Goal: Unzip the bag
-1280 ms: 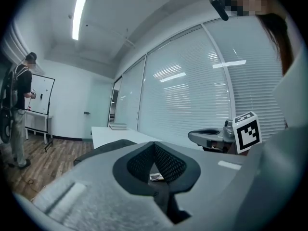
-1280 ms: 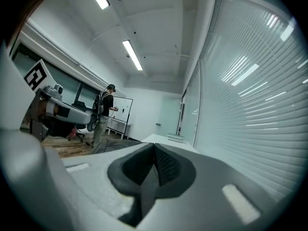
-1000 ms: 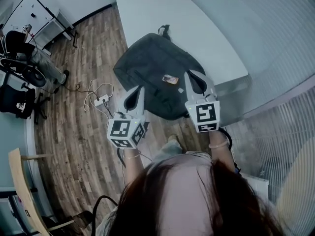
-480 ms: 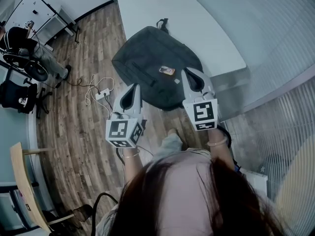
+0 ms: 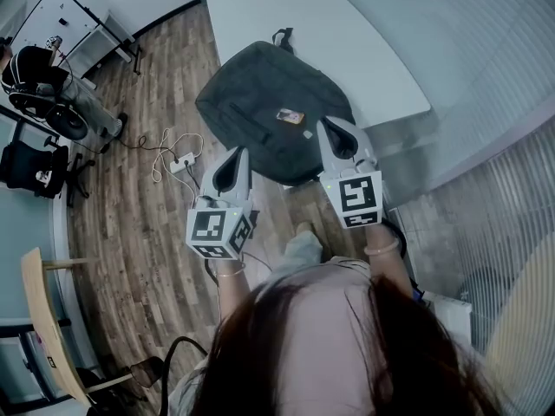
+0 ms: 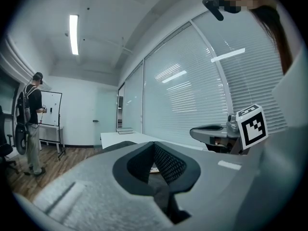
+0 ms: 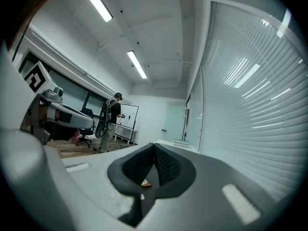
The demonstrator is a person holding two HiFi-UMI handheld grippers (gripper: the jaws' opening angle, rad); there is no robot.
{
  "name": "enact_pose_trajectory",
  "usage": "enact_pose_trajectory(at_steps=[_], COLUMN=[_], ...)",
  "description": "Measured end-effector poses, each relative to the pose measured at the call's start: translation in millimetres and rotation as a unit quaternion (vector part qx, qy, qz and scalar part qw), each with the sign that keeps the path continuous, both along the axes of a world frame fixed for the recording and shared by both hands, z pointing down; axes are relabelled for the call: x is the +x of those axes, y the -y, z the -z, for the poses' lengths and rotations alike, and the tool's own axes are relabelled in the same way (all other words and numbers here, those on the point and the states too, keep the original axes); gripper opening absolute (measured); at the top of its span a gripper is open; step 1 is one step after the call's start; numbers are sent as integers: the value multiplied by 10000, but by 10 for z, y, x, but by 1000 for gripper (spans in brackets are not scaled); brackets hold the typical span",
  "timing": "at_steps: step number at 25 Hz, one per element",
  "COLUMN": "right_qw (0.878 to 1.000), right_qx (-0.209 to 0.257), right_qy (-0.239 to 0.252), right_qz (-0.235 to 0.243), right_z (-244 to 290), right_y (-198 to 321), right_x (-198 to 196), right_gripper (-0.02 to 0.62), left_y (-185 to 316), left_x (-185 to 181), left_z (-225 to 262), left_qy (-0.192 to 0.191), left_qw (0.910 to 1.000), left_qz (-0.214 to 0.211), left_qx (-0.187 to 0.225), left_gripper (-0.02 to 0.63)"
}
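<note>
A dark grey bag [image 5: 260,102] lies flat on the near end of a white table [image 5: 347,50] and hangs over its edge. It has a small orange tag [image 5: 289,116] on top and a handle [image 5: 282,36] at its far end. My left gripper [image 5: 237,154] is shut and empty, held over the floor just off the bag's near left edge. Over the bag's near right corner hangs my right gripper [image 5: 329,126], also shut and empty. In the left gripper view the pads [image 6: 166,162] meet with nothing between them. The right gripper view shows the tag [image 7: 144,182] below its closed pads [image 7: 166,165].
A wood floor [image 5: 139,232] lies left of the table, with a power strip and cables [image 5: 178,163]. Office chairs [image 5: 30,176] and a person [image 7: 111,121] by a whiteboard [image 5: 48,20] stand further left. A glass wall with blinds [image 5: 486,76] runs along the right. A wooden chair [image 5: 43,319] sits at lower left.
The bag and table have slid a little upward in the head view, so both grippers sit nearer the bag's near edge. The jaws look the same.
</note>
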State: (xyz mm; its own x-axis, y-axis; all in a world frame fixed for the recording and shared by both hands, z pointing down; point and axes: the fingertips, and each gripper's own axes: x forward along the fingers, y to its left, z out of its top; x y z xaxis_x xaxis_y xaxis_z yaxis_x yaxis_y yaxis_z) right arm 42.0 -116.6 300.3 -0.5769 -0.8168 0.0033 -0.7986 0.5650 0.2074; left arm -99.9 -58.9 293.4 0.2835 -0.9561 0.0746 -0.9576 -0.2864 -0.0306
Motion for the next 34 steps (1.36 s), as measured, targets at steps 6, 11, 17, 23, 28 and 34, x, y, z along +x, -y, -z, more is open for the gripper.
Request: enact_pose_trajectory(at_steps=[6, 11, 17, 23, 28, 34], right_qw=[10000, 10000, 9998, 9997, 9998, 9998], right_qx=[-13, -33, -93, -97, -108, -115], right_qy=[49, 57, 165, 204, 165, 136], right_qz=[20, 11, 10, 0, 23, 60], right_z=[2, -1, -11, 3, 13, -4], right_y=[-75, -140, -186, -243, -312, -418], right_x=[20, 46, 63, 70, 56, 7], right_gripper=[3, 3, 3, 3, 3, 3], left_y=[-75, -146, -175, -220, -292, -413], left_x=[57, 91, 125, 156, 136, 78], left_z=[-7, -10, -38, -36, -43, -57], left_qy=[48, 33, 34, 13, 1, -20], left_qw=[10000, 10000, 10000, 9999, 9999, 10000], left_qz=[-30, -55, -76, -128, -80, -7], left_qx=[-13, -26, -34, -49, -75, -87], left_gripper=[9, 9, 9, 9, 9, 9])
